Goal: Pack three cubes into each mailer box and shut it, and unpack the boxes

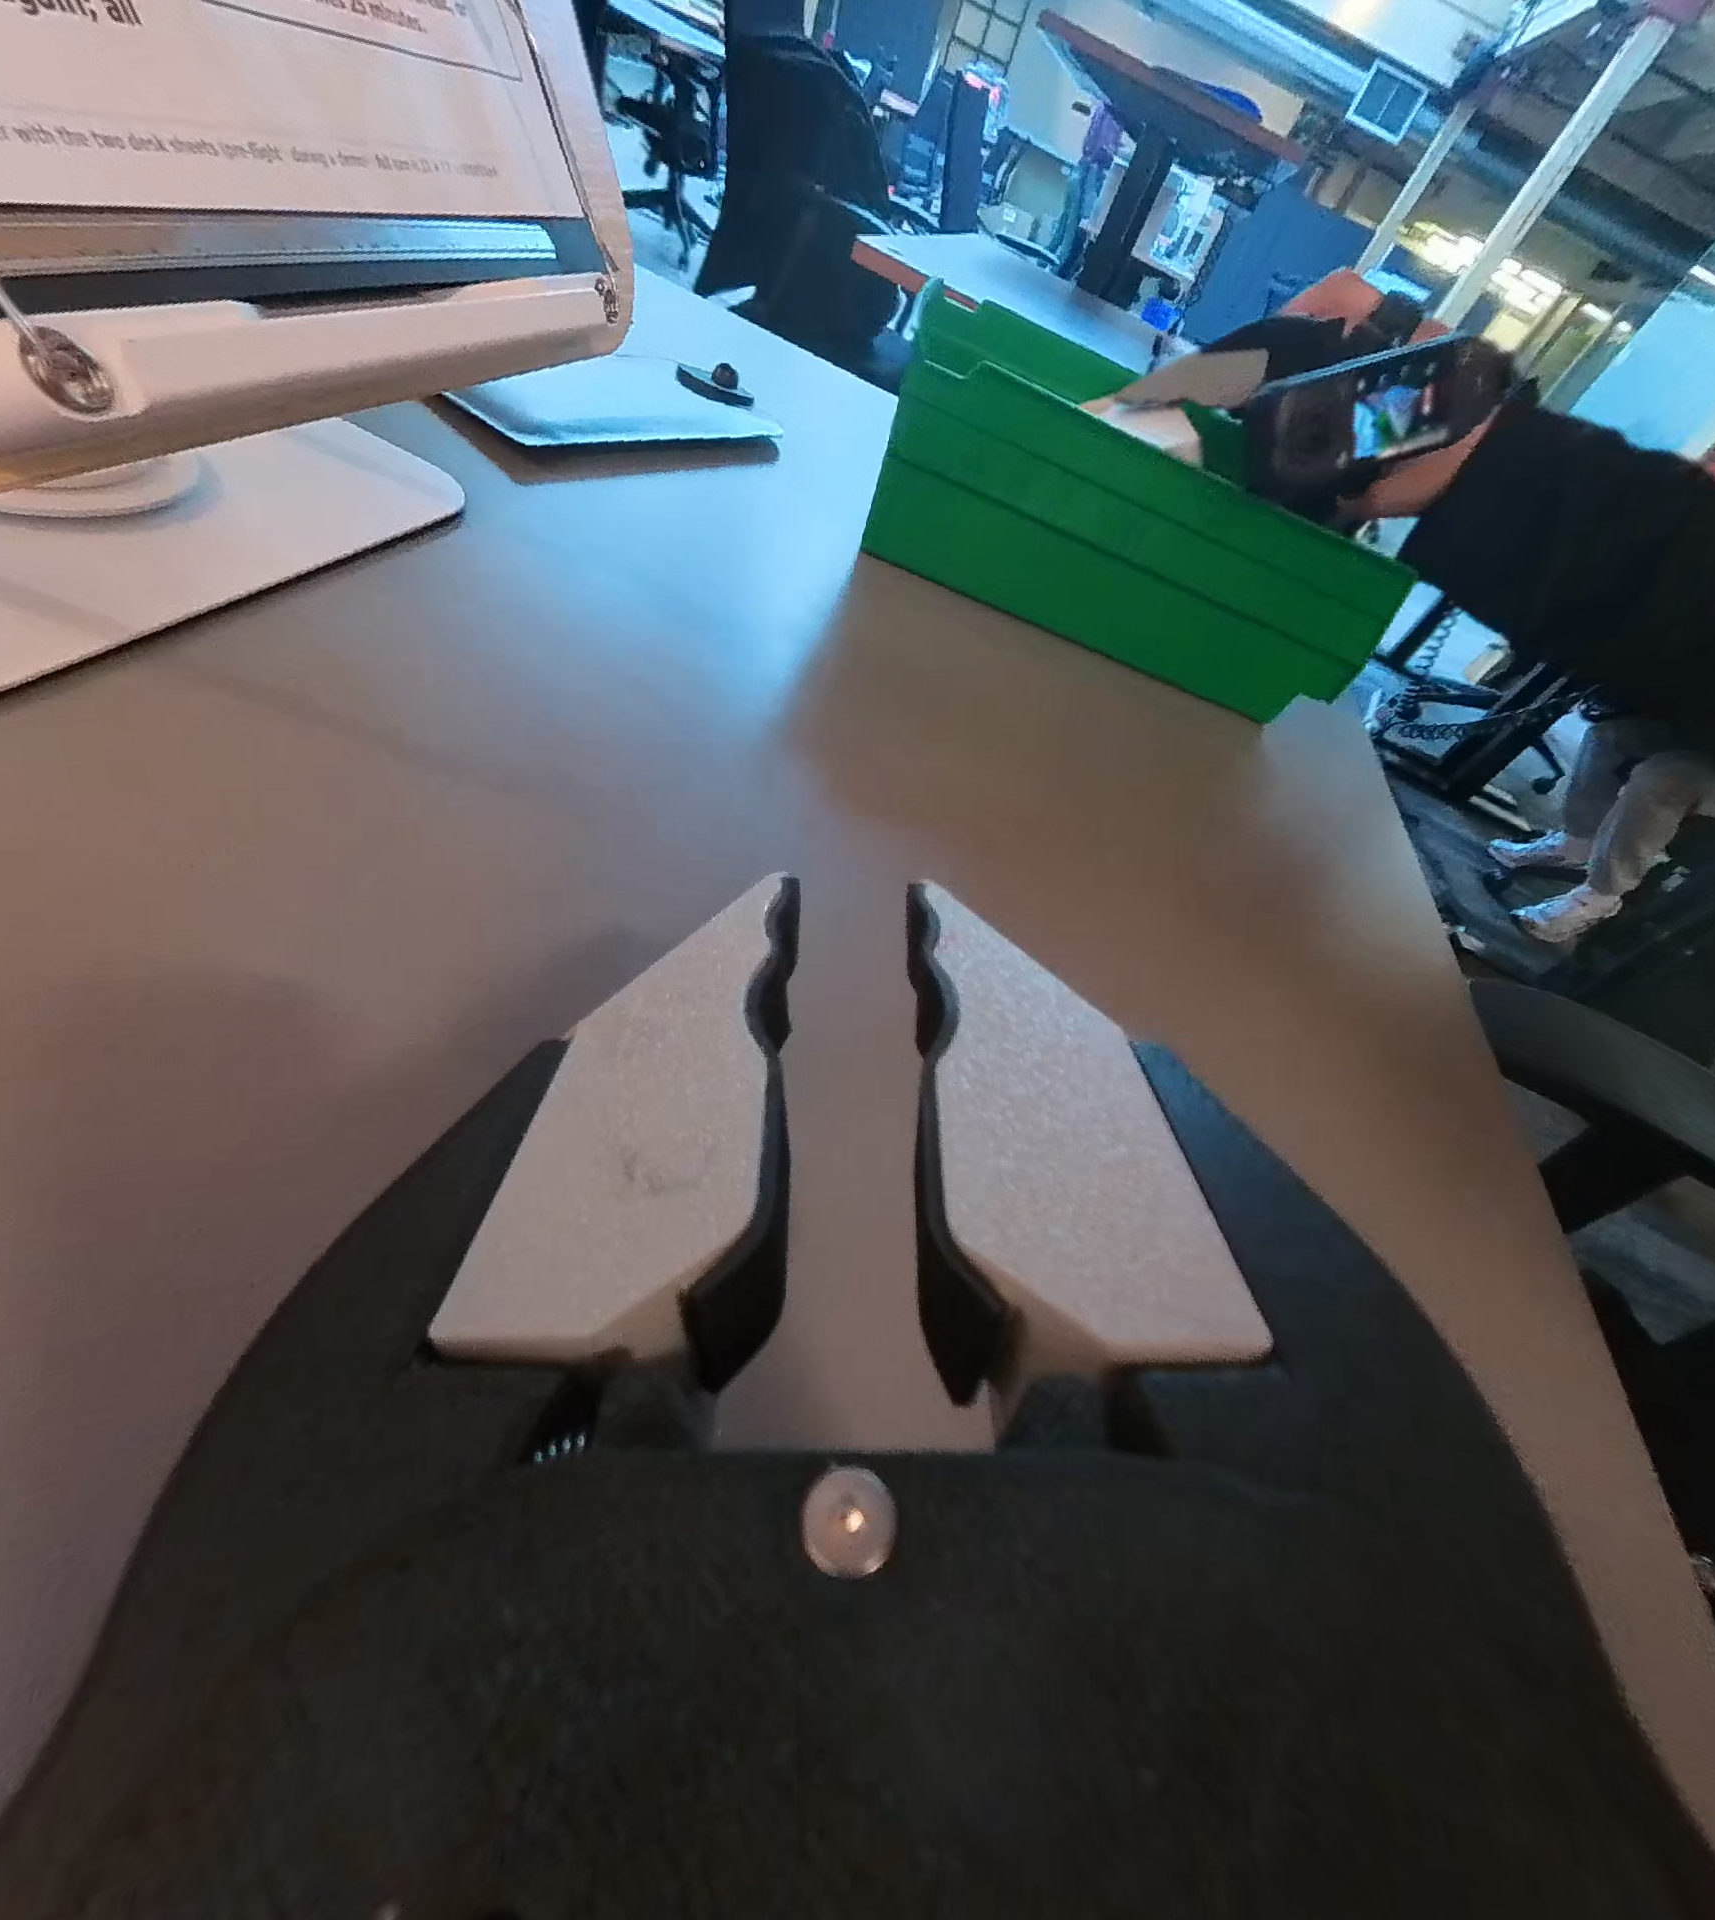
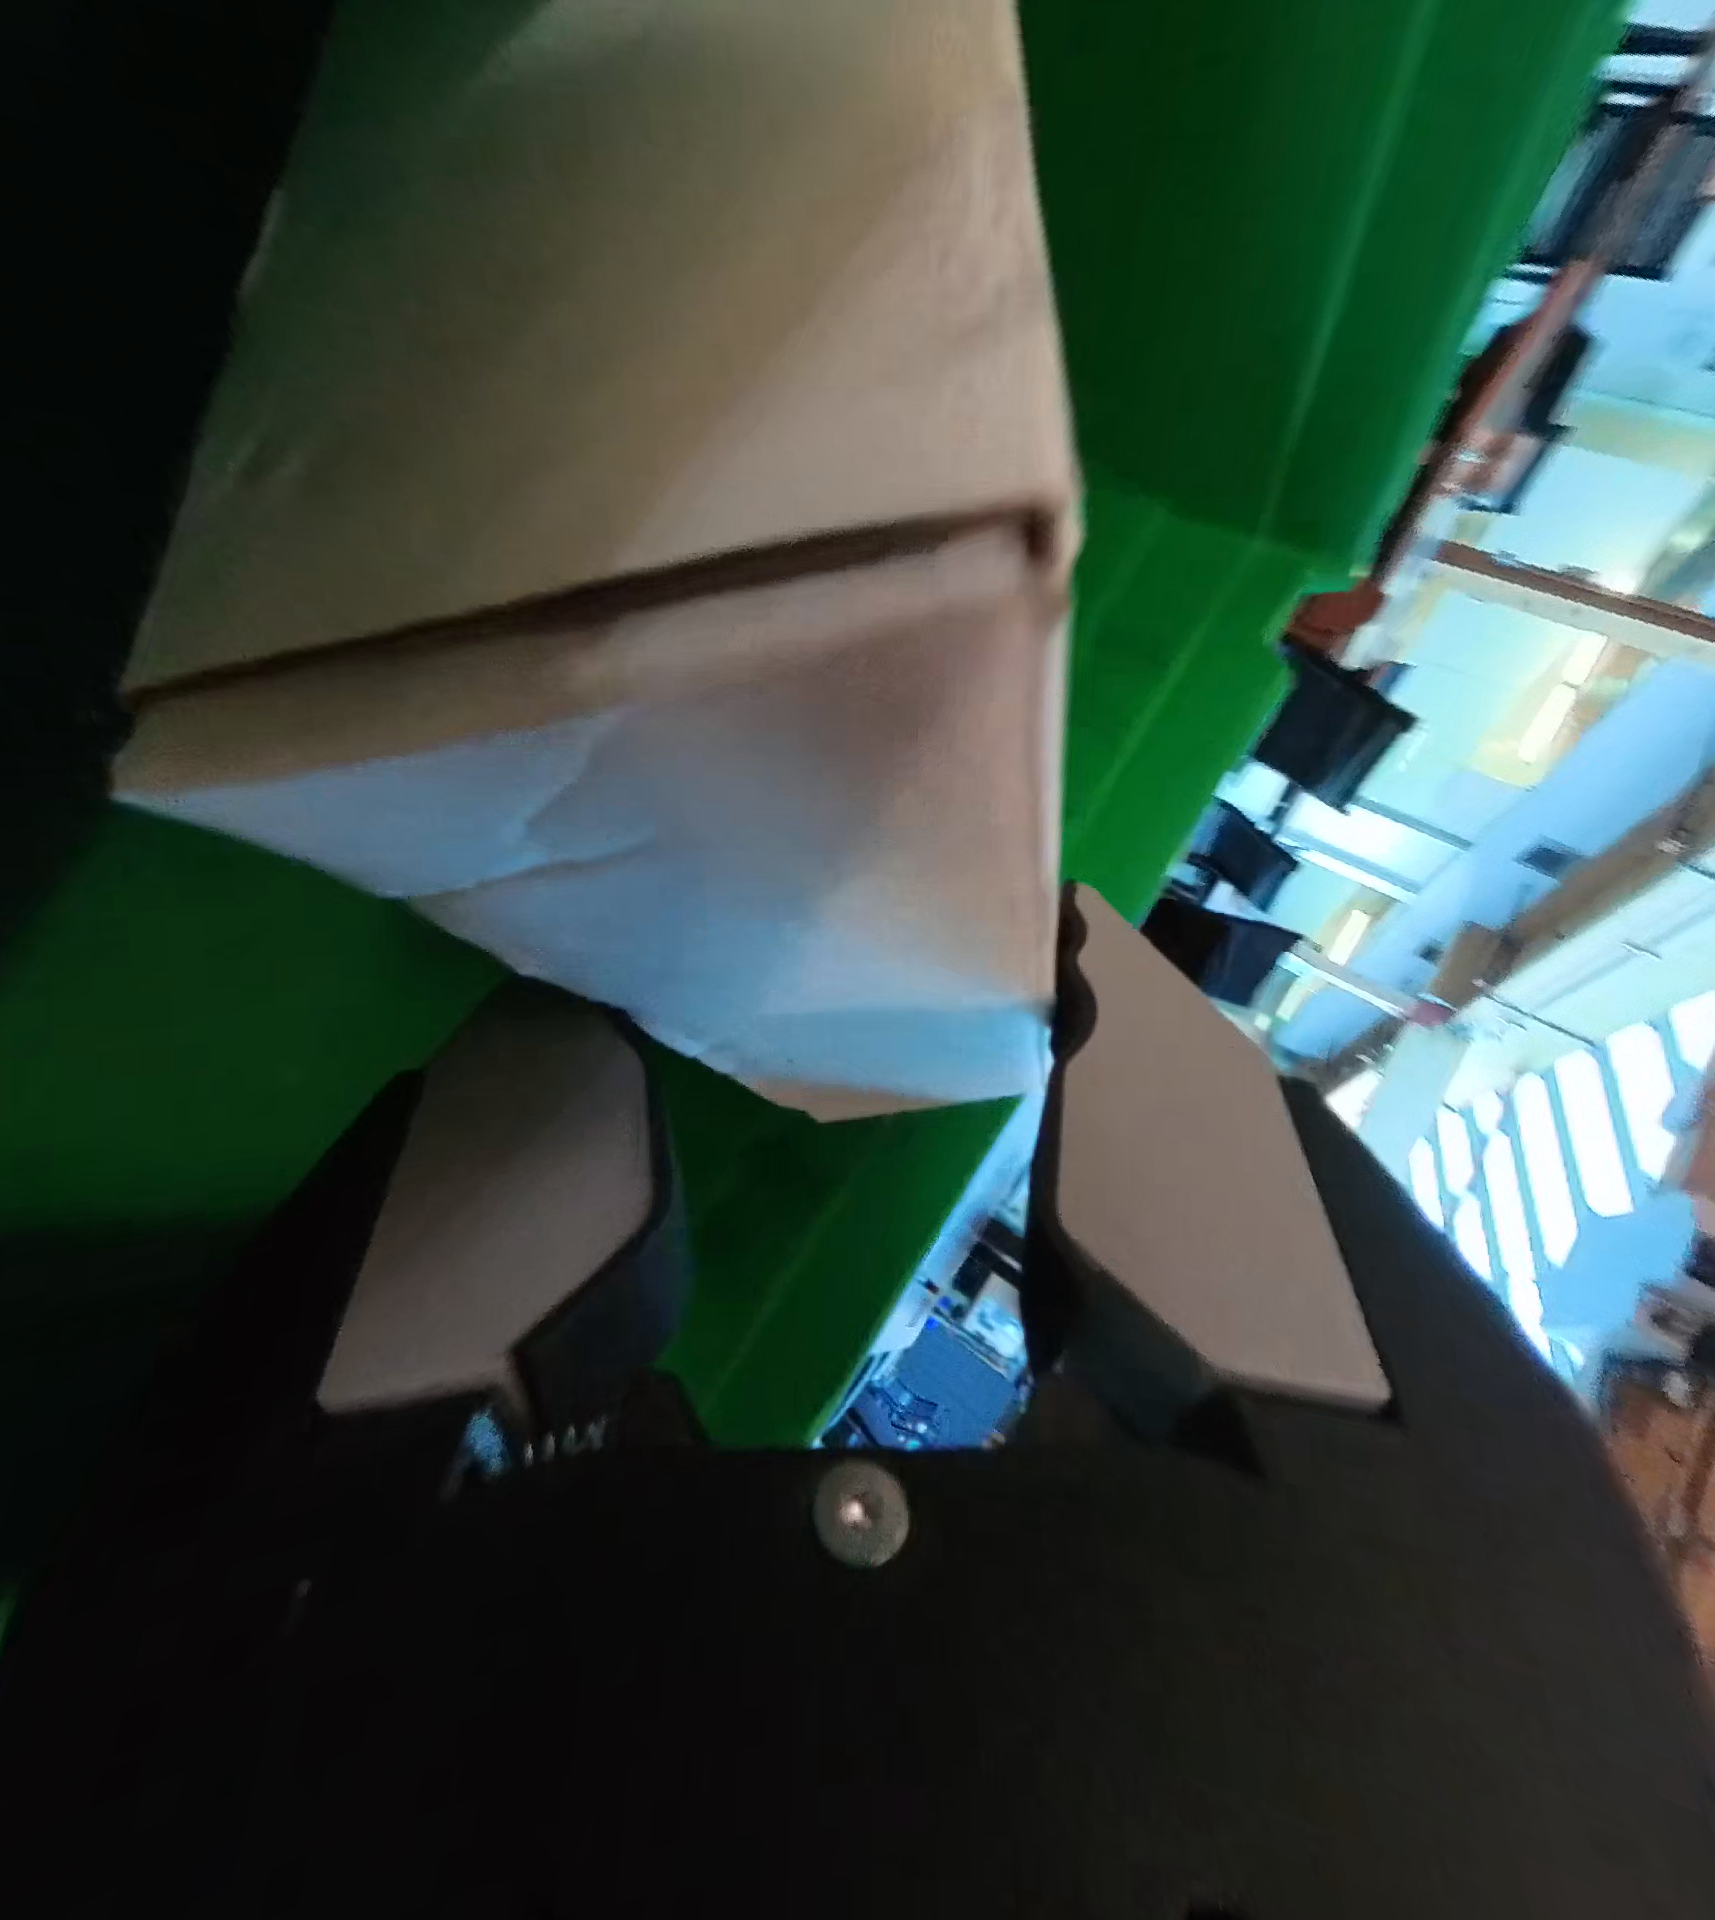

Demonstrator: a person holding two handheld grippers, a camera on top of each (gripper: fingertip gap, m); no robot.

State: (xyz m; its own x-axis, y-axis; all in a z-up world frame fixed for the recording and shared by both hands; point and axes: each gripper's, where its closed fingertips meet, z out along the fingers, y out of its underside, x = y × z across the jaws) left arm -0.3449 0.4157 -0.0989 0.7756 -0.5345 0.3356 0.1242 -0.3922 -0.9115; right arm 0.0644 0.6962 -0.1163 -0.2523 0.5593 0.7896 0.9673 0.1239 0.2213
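Grey tabletop (image 1: 520,727) carries a green plastic bin (image 1: 1092,540) holding the brown cardboard mailer box (image 2: 624,416). Left gripper (image 1: 851,894) hovers empty, jaws apart. Right gripper (image 2: 832,997) straddles the box's corner flap, jaws spread.

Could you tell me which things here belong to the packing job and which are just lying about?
Job: cardboard mailer box, green bin, left gripper, right gripper.

Lying about: document stand, flat grey pad, office chair, all off the work.

Left claw (image 1: 851,899) slightly parted over bare table (image 1: 520,727); green bin (image 1: 1092,540) ahead.
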